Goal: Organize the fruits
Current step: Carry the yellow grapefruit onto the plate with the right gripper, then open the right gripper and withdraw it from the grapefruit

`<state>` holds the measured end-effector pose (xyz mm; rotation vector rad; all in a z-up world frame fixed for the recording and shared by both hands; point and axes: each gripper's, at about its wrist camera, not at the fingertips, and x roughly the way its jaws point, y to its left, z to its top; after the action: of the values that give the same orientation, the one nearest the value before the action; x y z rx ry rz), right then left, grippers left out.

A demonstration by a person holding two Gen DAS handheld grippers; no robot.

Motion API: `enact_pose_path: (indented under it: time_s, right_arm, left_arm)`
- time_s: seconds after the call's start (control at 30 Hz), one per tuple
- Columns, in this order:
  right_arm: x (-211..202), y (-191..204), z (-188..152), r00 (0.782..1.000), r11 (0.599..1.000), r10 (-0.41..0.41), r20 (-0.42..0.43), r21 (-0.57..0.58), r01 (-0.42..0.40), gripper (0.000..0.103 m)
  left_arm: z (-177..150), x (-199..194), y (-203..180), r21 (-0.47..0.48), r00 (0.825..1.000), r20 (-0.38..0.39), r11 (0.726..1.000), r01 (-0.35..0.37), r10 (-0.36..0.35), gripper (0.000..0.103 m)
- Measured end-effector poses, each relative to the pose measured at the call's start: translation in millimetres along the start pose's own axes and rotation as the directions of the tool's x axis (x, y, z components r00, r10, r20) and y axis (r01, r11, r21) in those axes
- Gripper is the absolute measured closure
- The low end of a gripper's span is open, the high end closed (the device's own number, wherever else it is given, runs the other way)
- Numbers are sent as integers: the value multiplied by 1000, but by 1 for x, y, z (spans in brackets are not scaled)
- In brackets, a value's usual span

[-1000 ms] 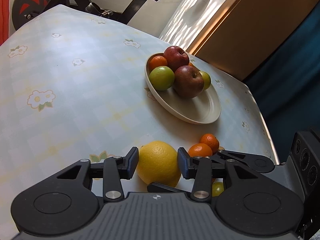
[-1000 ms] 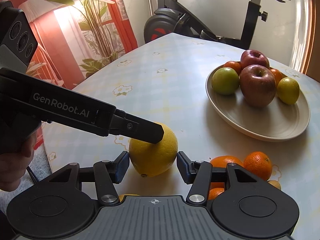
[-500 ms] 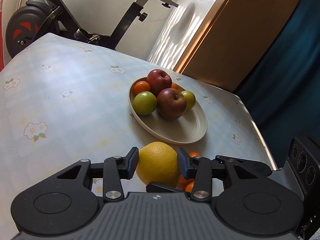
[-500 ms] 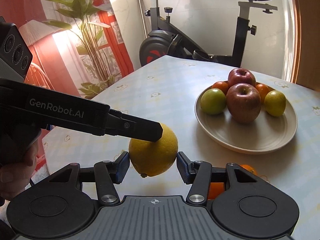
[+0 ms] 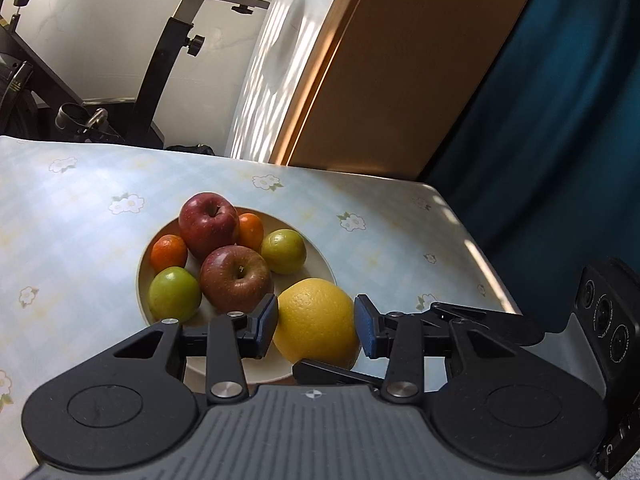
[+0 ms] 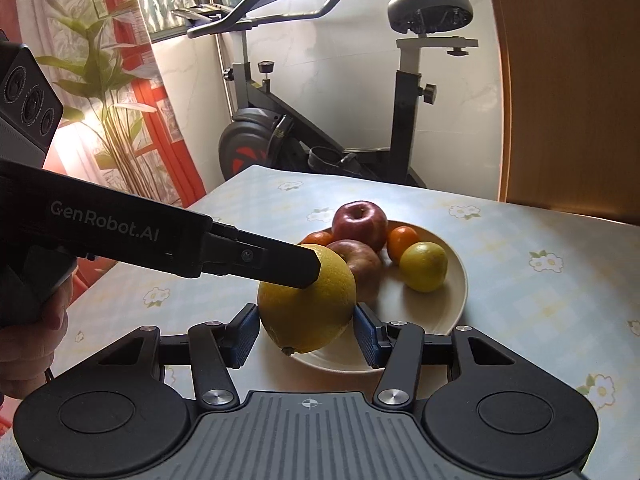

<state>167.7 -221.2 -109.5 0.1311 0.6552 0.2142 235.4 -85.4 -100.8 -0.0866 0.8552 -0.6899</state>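
- Grapefruit (image 5: 316,322), large and yellow, sits between the jaws of both hand-held grippers at once, above the near rim of the plate (image 5: 320,258) on the bench (image 5: 380,216).
- Left hand-held gripper (image 5: 316,325) clamps it with the blue pads pressed to its flanks; in the right wrist view a left finger (image 6: 280,262) lies across the fruit's top.
- Right hand-held gripper (image 6: 306,330) holds it at a moderate width, pads touching its sides, the stem nub pointing down and toward the camera.
- Fruit is nearly round, so no long axis matters; both hands are equally close.
- Ahead on the plate, two red apples (image 5: 234,278), a green one (image 5: 174,294), a yellow-green fruit (image 5: 284,251) and small oranges (image 5: 169,252) crowd the far half.
- Open room is the near half of the plate, directly below the grapefruit; I judge a short lowering would seat it, minding the near apple and the plate's edge.
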Motion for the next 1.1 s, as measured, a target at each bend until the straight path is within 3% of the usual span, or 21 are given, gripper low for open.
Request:
enact_pose_path:
  time_s: [0.53,1.1]
  right_arm:
    - [51,-54,-4,997,998,-58,-60,25,59,56]
    - [66,-58,10,997,997,-75,-11,11,76,57]
  left_arm:
    - [24,85,2,-3,986,-154,998,-60,59,61]
    - [36,67,10,-49,995,-64,996,-79,76,63]
